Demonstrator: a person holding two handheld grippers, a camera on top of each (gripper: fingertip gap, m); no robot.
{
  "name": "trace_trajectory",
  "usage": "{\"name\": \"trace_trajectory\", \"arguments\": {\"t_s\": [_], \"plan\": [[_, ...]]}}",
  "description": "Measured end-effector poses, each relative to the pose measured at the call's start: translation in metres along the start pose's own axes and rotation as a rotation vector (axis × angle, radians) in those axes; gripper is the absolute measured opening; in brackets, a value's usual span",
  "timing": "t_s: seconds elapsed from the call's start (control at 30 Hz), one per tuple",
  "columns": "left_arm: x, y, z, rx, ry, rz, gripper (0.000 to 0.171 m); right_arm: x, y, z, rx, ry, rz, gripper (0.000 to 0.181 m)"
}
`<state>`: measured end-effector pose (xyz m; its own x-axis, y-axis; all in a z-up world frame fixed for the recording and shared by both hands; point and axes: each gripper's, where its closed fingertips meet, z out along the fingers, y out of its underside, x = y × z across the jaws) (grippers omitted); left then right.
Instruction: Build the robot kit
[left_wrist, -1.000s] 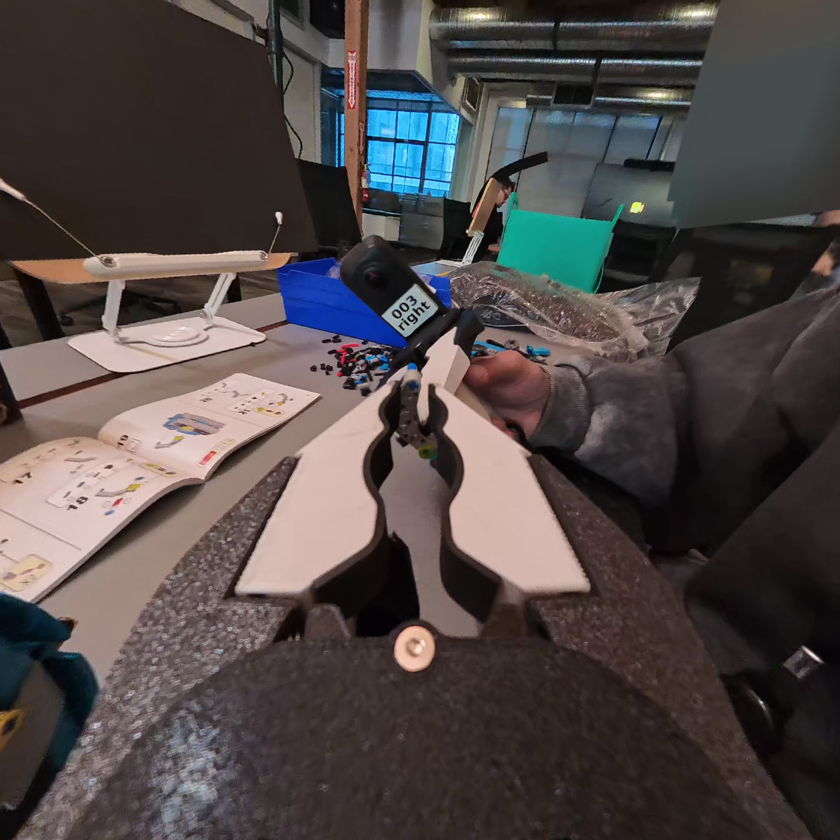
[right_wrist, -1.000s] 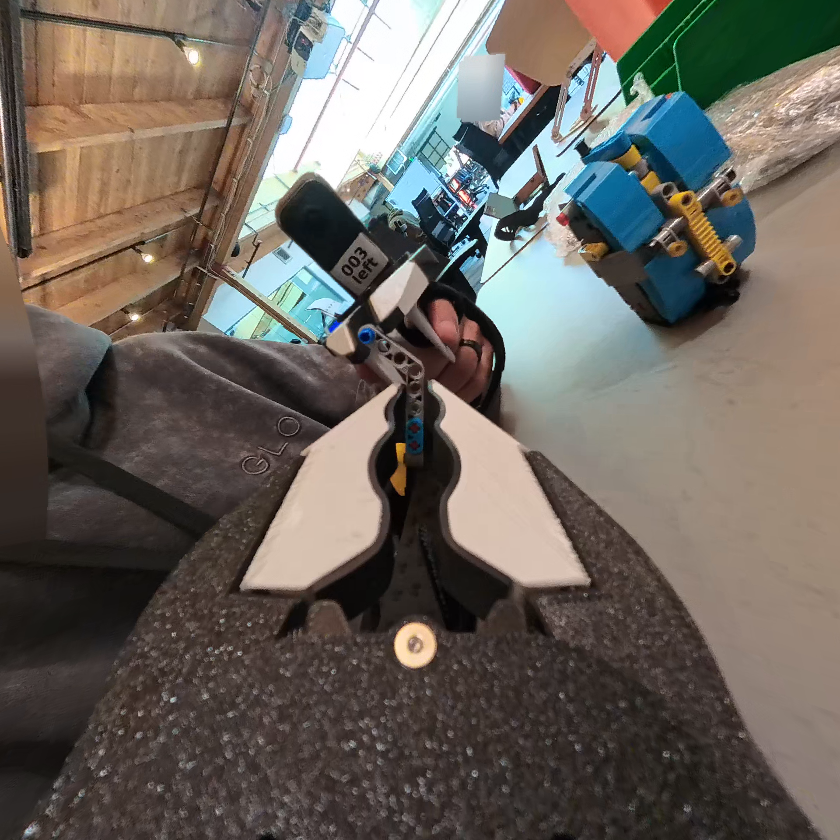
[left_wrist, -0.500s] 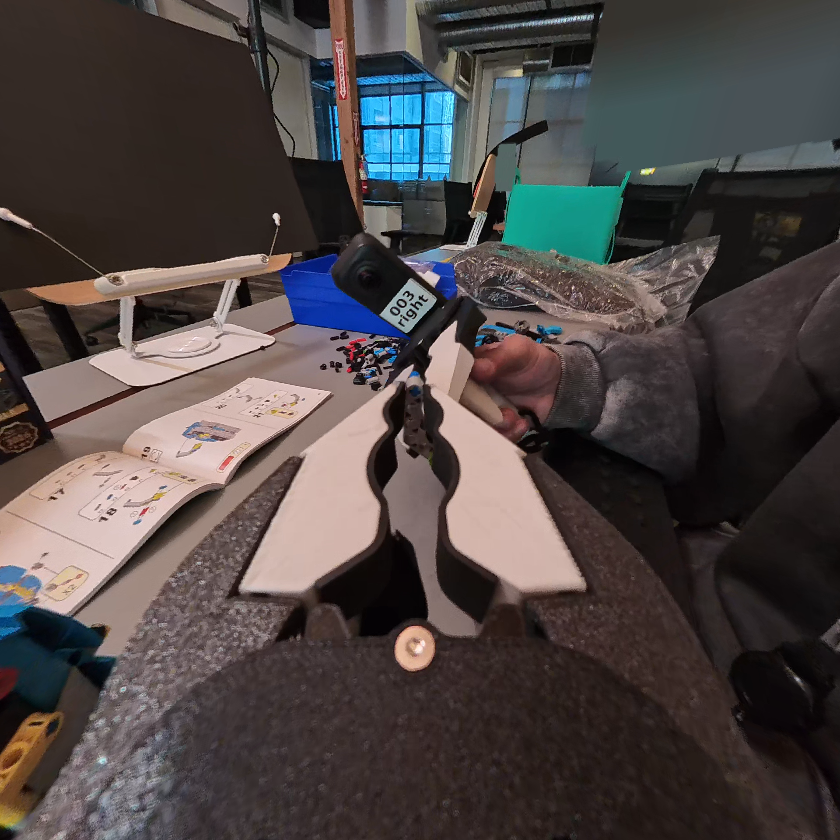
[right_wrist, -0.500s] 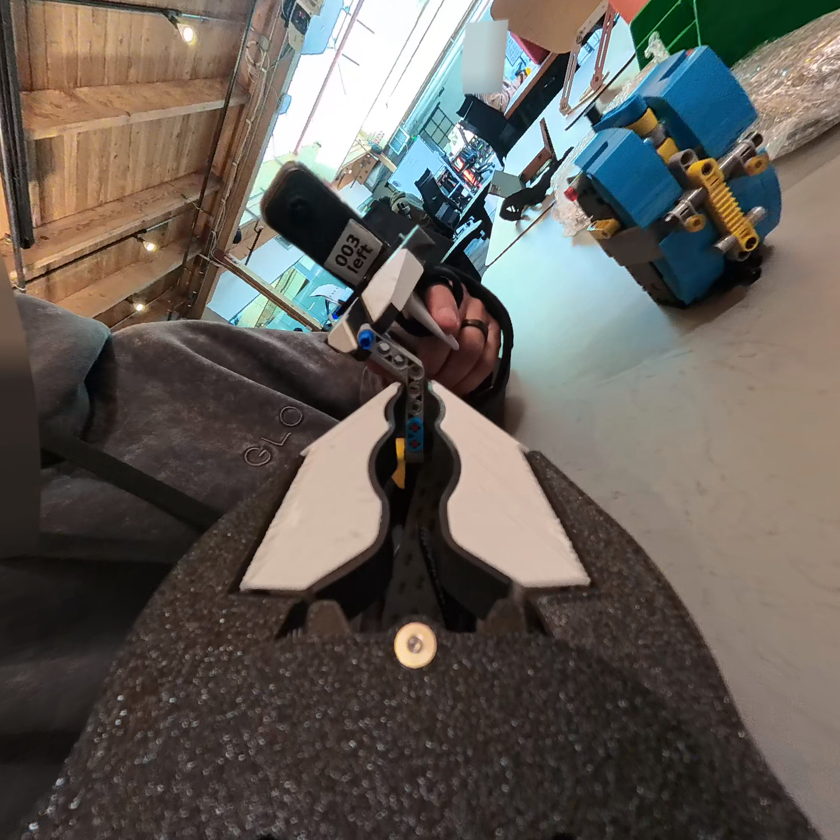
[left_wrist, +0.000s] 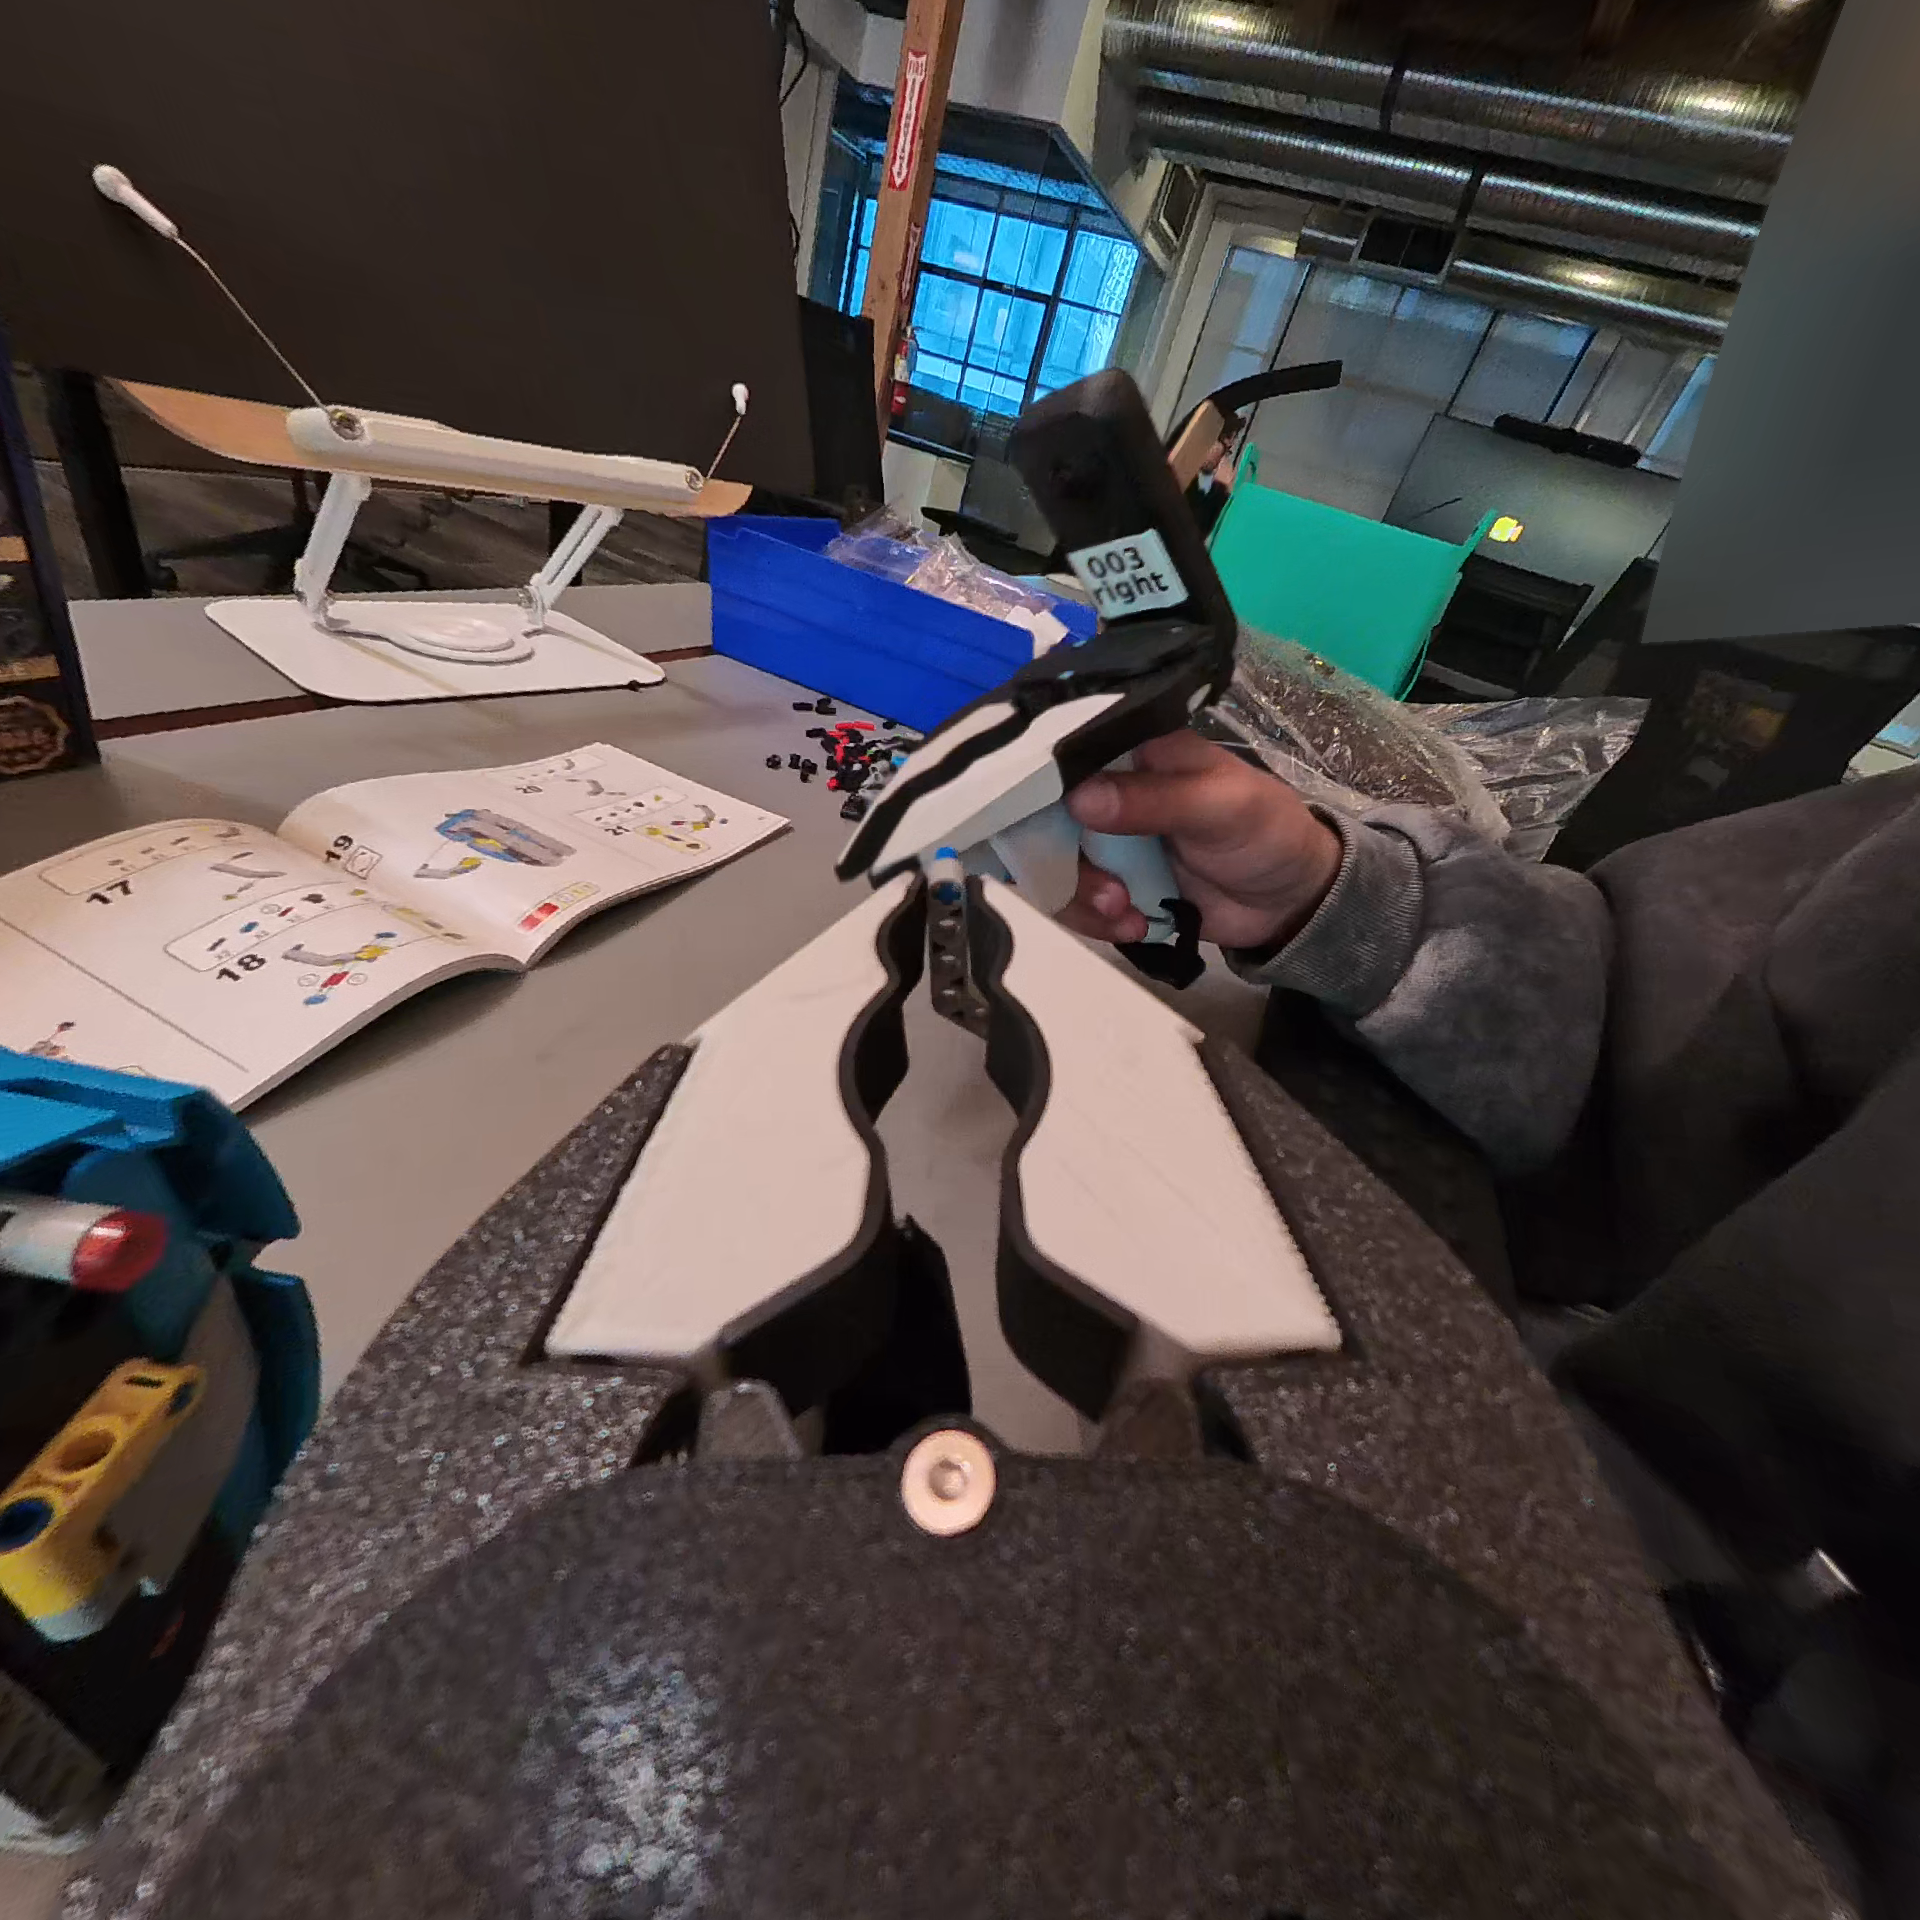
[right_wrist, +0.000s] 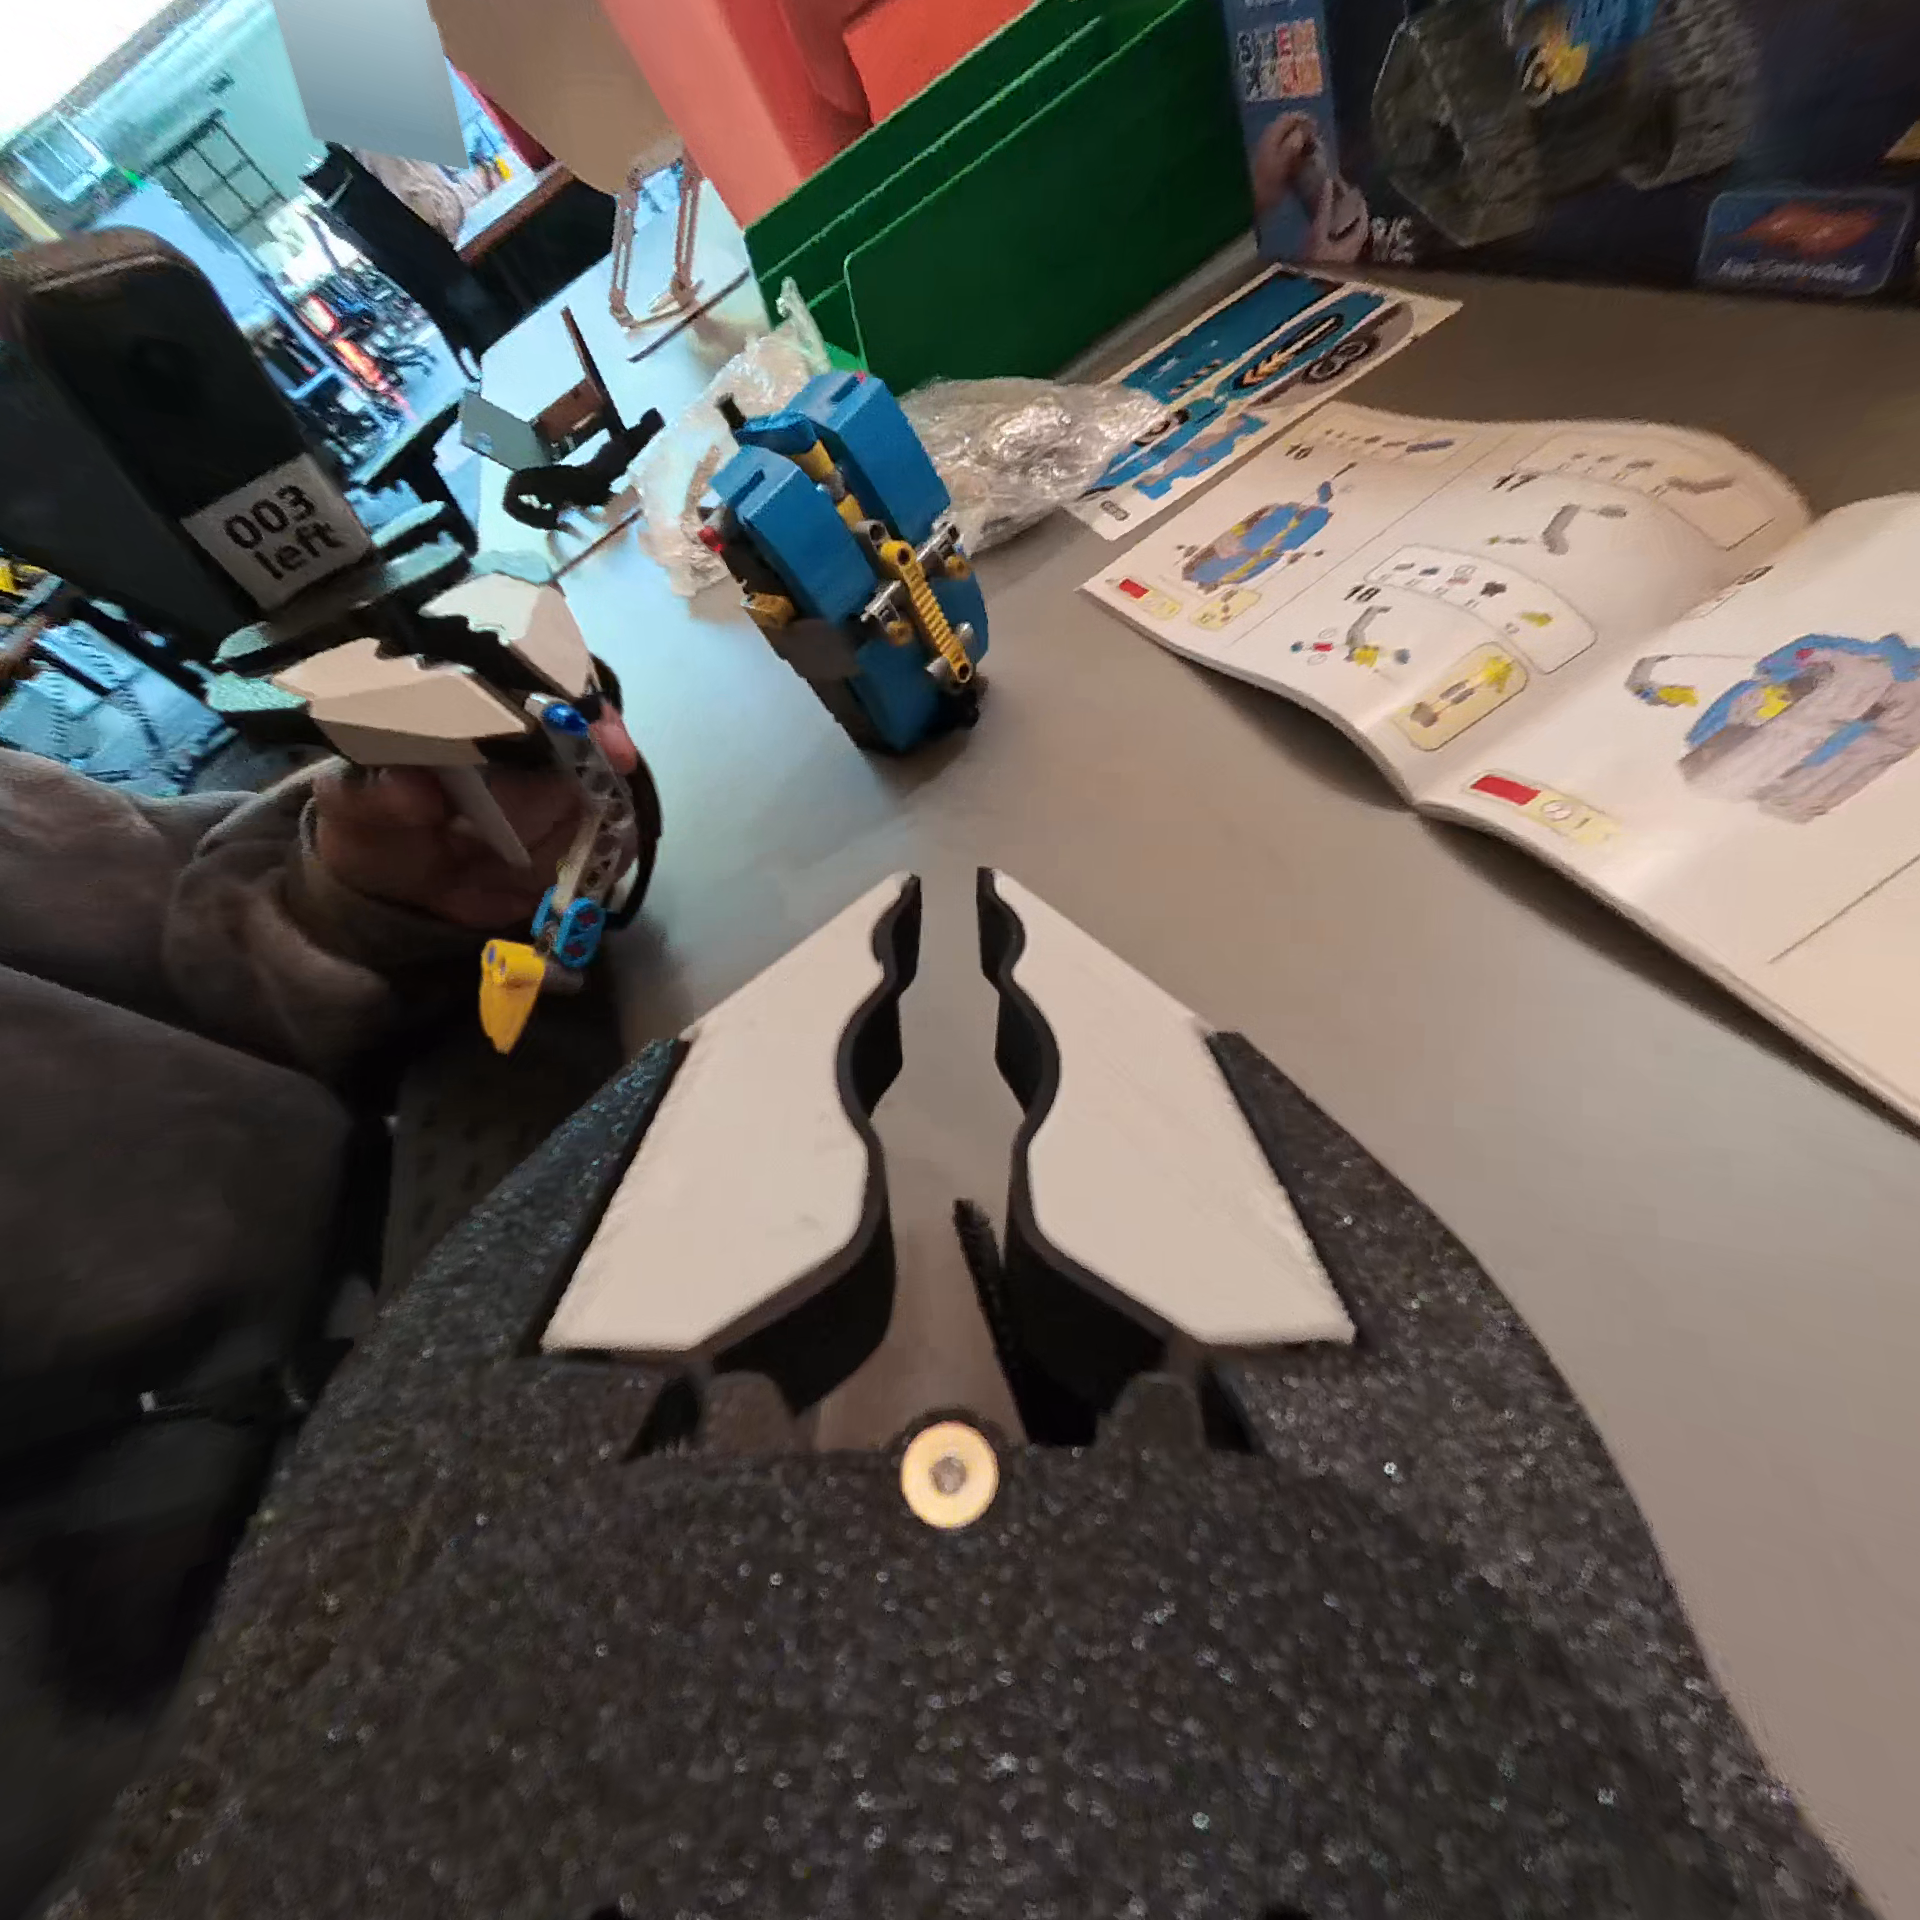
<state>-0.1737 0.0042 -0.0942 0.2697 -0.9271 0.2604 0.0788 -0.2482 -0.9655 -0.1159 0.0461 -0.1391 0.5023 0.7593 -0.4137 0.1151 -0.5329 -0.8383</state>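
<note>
Sitting at the table's (left_wrist: 582, 1049) far side, the blue bin (left_wrist: 852, 623) holds clear bags, loose small pieces (left_wrist: 842, 753) scattered before it. Left gripper (left_wrist: 948, 914) clamps a grey beam assembly (left_wrist: 951, 956); right gripper (right_wrist: 948, 896) is slightly parted, empty, above bare table. Open instruction booklet (right_wrist: 1558, 644) and blue model (right_wrist: 862, 571) lie beyond.

Even indoor light, fisheye-warped edges, slight motion blur.
</note>
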Motion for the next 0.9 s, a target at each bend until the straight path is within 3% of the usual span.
{"name": "trace_trajectory", "arguments": {"t_s": [0.37, 0.43, 0.53, 0.63, 0.77, 0.9], "plan": [[0.000, -0.009, -0.018, 0.029, 0.024, 0.050, 0.007, 0.013, 0.020, 0.011, -0.081, -0.004, 0.045, 0.009], [0.004, -0.022, -0.036, 0.077, 0.041, 0.109, 0.007, 0.017, 0.019, 0.011, -0.066, -0.004, 0.060, 0.009], [-0.020, -0.038, -0.075, 0.050, -0.068, 0.214, 0.007, 0.024, 0.020, 0.012, -0.054, -0.009, 0.106, 0.009], [-0.047, -0.044, -0.117, 0.003, -0.124, 0.162, 0.007, 0.024, 0.021, 0.017, -0.052, -0.033, 0.129, 0.010], [-0.094, -0.015, -0.148, -0.189, -0.217, 0.072, 0.007, -0.008, 0.014, 0.031, -0.047, -0.173, 0.010, 0.040], [-0.114, 0.006, -0.142, -0.272, -0.079, -0.107, 0.007, -0.035, -0.002, 0.057, -0.006, -0.276, -0.303, 0.071]]}}
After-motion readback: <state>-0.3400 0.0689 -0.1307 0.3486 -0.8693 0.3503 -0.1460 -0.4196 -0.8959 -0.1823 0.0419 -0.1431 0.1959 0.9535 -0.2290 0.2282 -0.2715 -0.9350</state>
